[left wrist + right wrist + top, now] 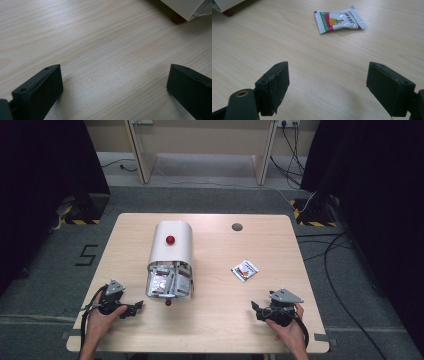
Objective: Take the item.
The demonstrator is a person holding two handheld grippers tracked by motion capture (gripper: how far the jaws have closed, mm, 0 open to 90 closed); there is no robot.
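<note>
A white box with a rounded lid point(171, 245) lies on the wooden table point(215, 320), its open front packed with several silver and red sachets point(169, 283). A red knob point(170, 240) sits on its top and another red knob point(168, 302) at its front edge. One white sachet with red and green print point(245, 270) point(339, 19) lies alone right of the box. My left gripper point(135, 309) point(112, 87) rests near the front left, open and empty. My right gripper point(256, 309) point(328, 86) rests at the front right, open and empty, with the sachet lying ahead of its jaws.
A grey round cable port point(237, 226) sits in the table's far edge. The box's corner and red knob point(178, 18) appear at the top right of the left gripper view. Cables and black curtains lie beyond the table on both sides.
</note>
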